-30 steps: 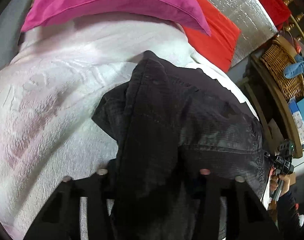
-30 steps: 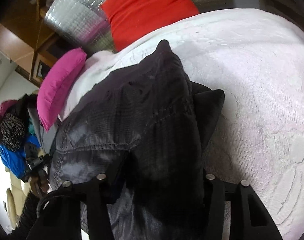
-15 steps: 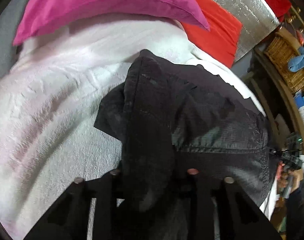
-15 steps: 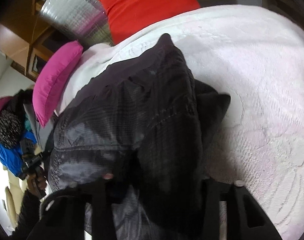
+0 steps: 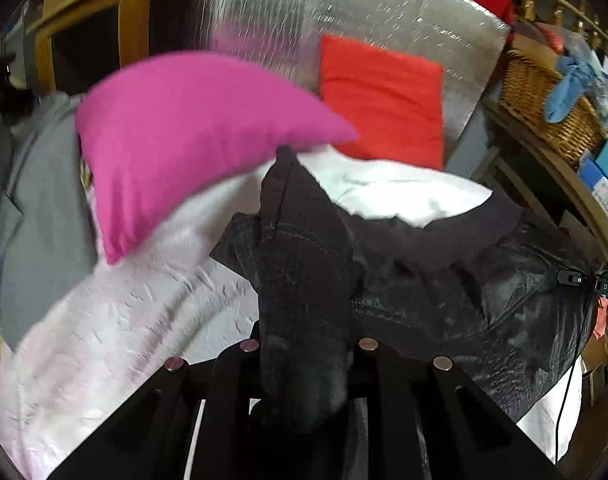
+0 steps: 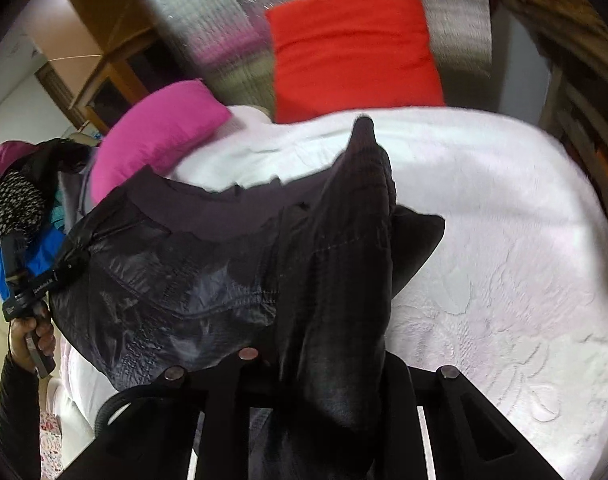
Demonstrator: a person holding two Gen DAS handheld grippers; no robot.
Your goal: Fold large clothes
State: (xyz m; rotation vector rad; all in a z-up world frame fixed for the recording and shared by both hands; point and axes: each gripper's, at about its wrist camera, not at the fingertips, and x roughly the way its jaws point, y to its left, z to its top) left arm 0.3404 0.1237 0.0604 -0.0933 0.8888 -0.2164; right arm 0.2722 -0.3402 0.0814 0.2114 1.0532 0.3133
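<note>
I have the left gripper (image 5: 306,364) closing on one bunched edge of the black quilted nylon jacket (image 5: 424,280), fabric pinched between its jaws; the garment's far part lies on the white embossed bedspread (image 6: 504,280), and the right gripper (image 6: 336,376) is likewise closing on the opposite edge, stretching the span taut, I judge, for folding.

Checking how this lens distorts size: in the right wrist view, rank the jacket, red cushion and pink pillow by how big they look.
1. Jacket, nearest the camera.
2. Red cushion.
3. Pink pillow, partly hidden.
</note>
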